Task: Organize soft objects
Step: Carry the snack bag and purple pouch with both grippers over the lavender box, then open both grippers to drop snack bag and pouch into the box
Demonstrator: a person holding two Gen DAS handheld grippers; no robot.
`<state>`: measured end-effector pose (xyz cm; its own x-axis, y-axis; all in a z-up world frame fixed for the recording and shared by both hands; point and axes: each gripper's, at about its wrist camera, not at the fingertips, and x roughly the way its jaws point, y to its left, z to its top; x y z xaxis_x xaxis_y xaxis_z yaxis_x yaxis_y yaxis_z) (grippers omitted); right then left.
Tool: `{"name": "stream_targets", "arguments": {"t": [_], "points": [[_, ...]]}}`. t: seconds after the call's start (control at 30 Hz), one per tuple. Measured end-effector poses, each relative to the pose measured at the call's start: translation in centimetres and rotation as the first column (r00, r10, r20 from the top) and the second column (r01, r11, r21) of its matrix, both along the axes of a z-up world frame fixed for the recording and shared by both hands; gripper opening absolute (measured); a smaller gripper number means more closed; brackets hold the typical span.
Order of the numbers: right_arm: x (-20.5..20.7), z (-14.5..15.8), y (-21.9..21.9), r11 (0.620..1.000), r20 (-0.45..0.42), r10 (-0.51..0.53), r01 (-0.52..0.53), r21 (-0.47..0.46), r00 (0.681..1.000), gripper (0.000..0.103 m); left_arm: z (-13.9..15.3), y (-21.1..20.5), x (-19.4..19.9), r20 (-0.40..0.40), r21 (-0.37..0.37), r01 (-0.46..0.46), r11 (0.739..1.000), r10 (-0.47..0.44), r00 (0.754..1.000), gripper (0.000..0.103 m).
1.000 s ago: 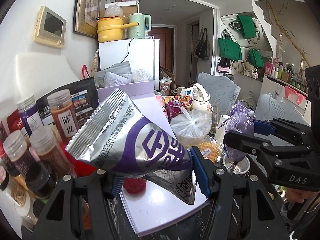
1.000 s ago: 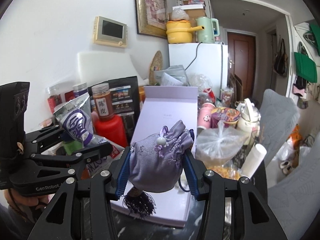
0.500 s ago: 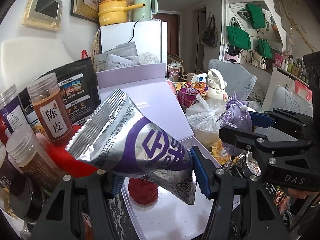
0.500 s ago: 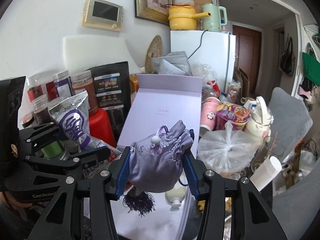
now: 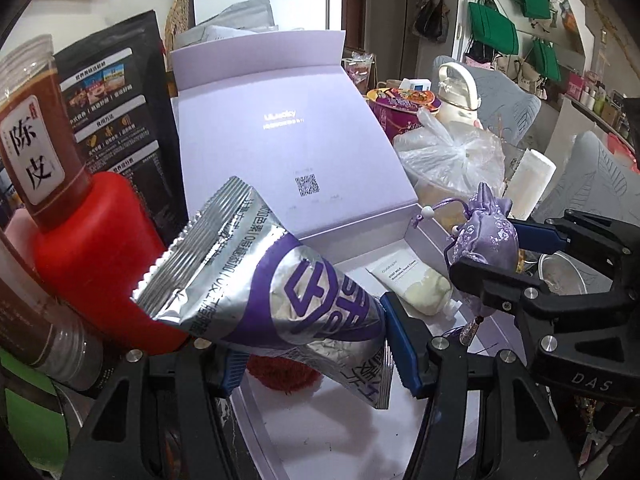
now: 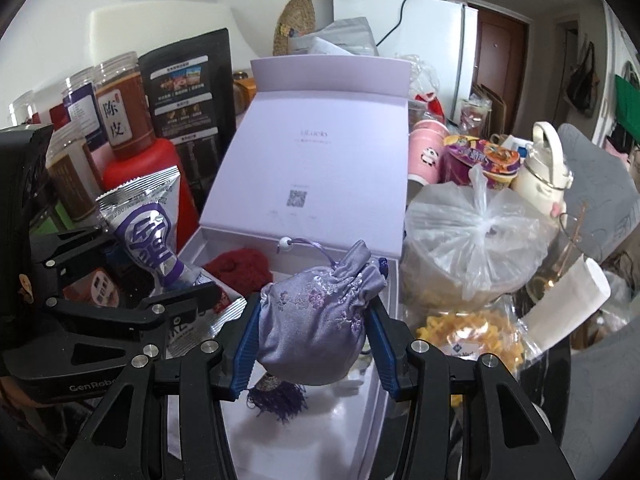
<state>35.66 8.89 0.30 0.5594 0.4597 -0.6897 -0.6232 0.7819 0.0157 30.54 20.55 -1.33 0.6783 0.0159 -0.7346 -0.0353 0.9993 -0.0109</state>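
Two claws hovered side by side over an open lilac gift box [image 6: 224,236], each with something soft pinched between its blue pads. In the left claw [image 5: 312,340], the jaws were closed part-way onto a silver and purple foil snack packet [image 5: 256,280], which stuck up and to the left of the fingers, its crimped top edge tilted toward a red bottle [image 5: 100,248]. In the right claw [image 6: 314,344], the jaws gripped a lavender embroidered drawstring pouch [image 6: 316,316] by its sides; its gathered neck and white bead cord pointed up and its purple tassel [image 6: 276,400] hung below, above the box floor. Ahead of both claws the hinged lid [image 6: 316,140] of the box stood propped open, leaning back against a black stand-up bag [image 6: 188,80]. Inside the box, just ahead of the left claw, lay a dark red fuzzy item [image 6: 240,268], partly hidden under the packet, and a white squeeze tube of hand cream [image 5: 412,284] lay on the box floor between the two claws. To the right of the right claw sat a knotted clear plastic bag [image 6: 472,240] holding a round tub, with a packet of yellow snacks [image 6: 476,336] in front of it. To the left of the left claw stood clear jars, one filled with orange-brown peel [image 5: 32,136].
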Motion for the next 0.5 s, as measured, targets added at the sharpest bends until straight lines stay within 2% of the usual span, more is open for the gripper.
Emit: {"name": "stream_targets", "arguments": {"t": [0.3, 0.5], "points": [[1.2, -2.3, 0.6, 0.999, -0.033, -0.016, 0.014, -0.051, 0.999, 0.049, -2.4, 0.0, 1.2, -0.072, -0.023, 0.007, 1.0, -0.009, 0.997, 0.059], [1.6, -3.3, 0.7, 0.997, -0.057, -0.035, 0.031, -0.07, 0.998, 0.052, -3.1, -0.2, 1.4, -0.097, -0.012, 0.006, 1.0, -0.007, 0.995, 0.059]]}}
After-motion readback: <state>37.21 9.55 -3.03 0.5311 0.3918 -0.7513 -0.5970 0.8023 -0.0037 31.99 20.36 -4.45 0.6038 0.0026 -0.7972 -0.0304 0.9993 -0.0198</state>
